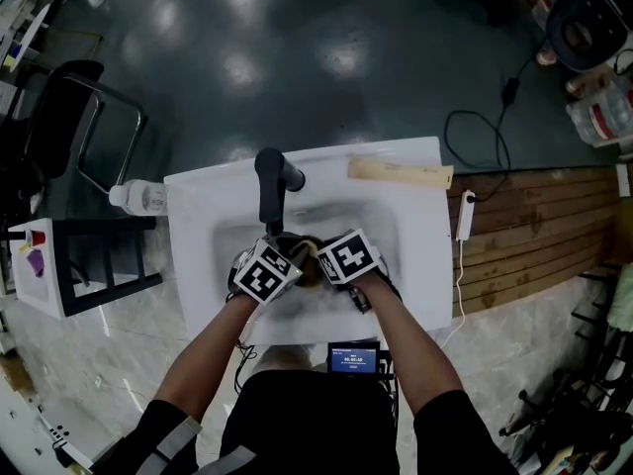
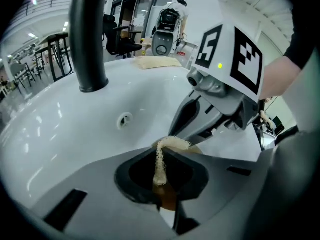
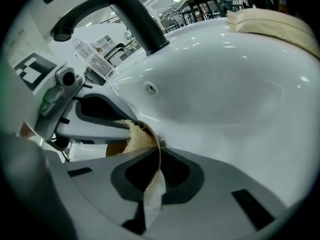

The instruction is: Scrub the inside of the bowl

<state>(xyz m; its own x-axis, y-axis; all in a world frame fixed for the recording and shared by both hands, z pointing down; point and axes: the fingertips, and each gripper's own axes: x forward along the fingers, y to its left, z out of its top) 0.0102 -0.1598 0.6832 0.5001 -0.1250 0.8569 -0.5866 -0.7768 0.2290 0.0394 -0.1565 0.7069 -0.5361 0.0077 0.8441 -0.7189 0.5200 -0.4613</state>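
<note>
My left gripper (image 2: 161, 179) pinches a fibrous loofah scrubber (image 2: 160, 159) inside the brown bowl (image 1: 308, 267); my right gripper (image 3: 149, 181) is clamped on the bowl's rim; the bowl is down in the white sink basin (image 1: 401, 255), near the black faucet (image 1: 269, 181).

A lab-like hall (big, open): freestanding sink (image 1: 198, 265), loose power cable (image 1: 510, 91), rowed tables (image 2: 57, 54).
</note>
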